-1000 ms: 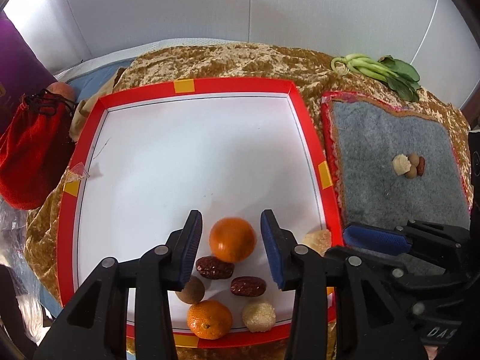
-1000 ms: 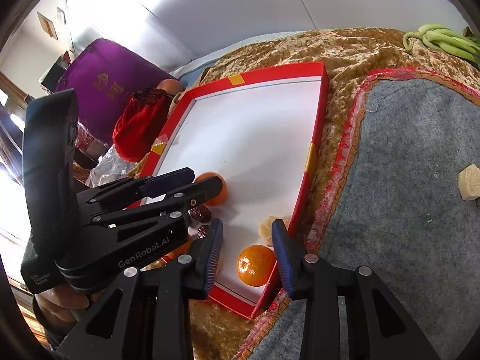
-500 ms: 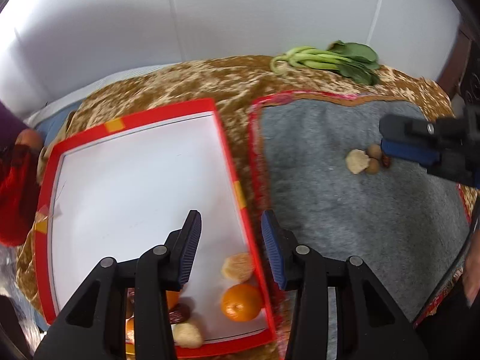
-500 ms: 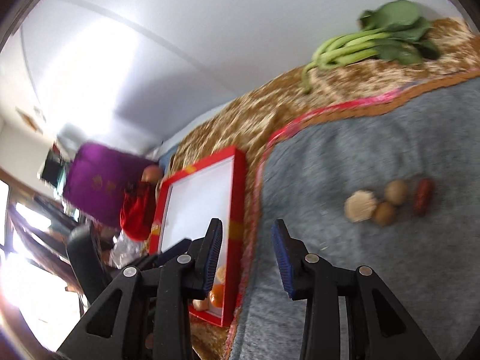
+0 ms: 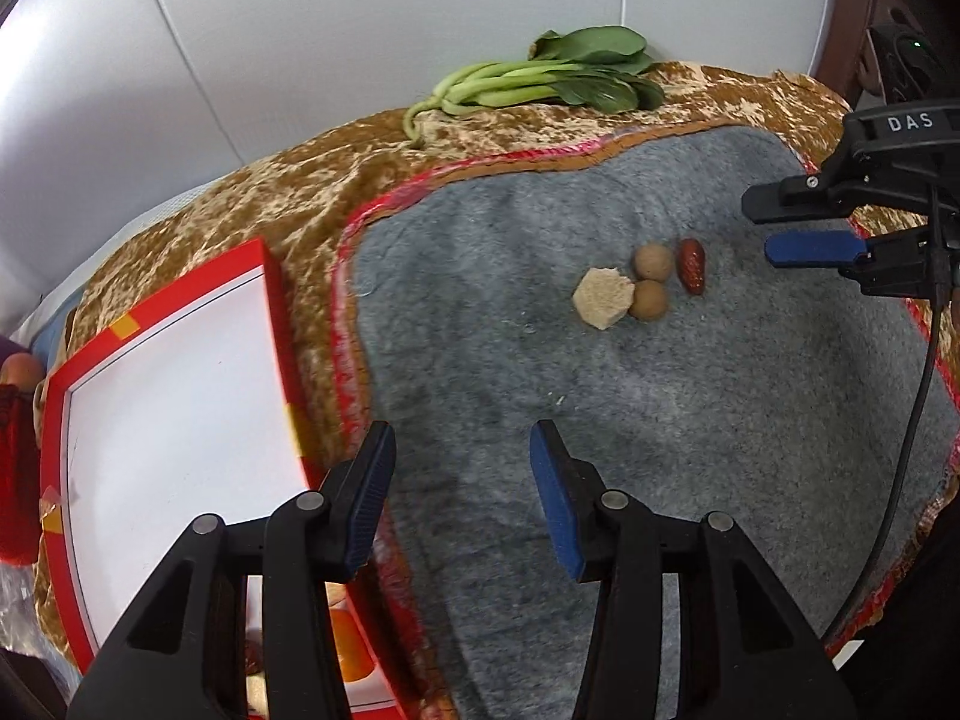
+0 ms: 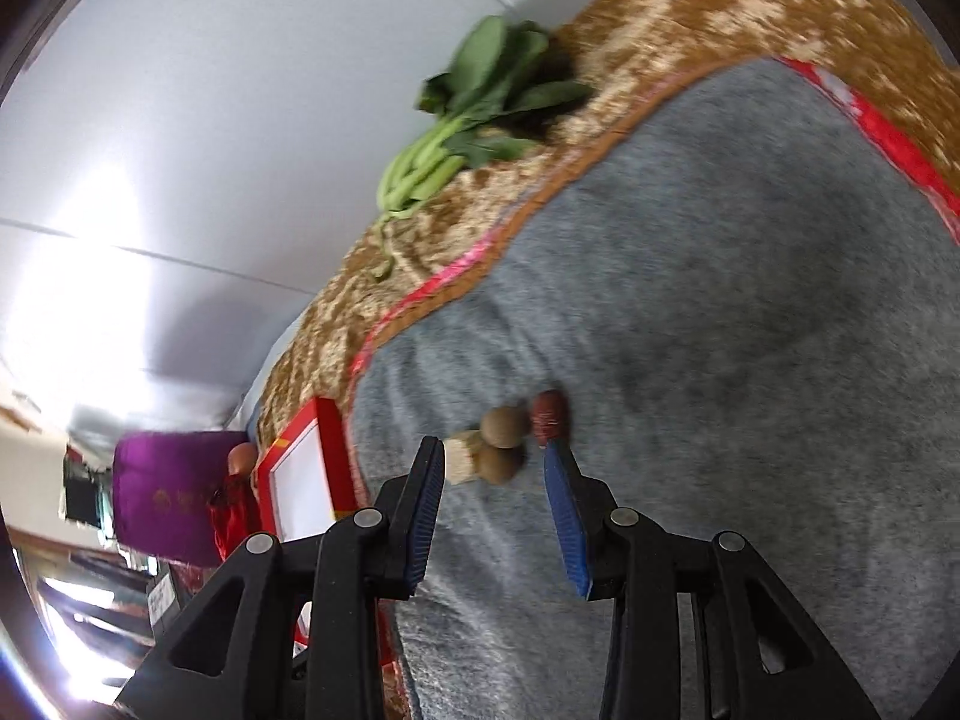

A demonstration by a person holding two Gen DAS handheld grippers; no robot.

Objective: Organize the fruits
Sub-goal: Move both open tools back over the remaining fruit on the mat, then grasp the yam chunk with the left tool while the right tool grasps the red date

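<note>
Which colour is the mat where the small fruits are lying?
The mat is grey with a red border, clearest in the left wrist view.

right claw [image 6: 495, 468] – empty, jaws apart | fruits [image 6: 504, 441] just ahead – grey mat [image 6: 750, 300]

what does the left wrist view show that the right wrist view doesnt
Only the left wrist view: the left gripper, open and empty, jaws just widened; the right gripper from the side; an orange low in the red tray.
Only the right wrist view: a purple bag.
Both: the grey mat, the fruit cluster, the greens.
</note>
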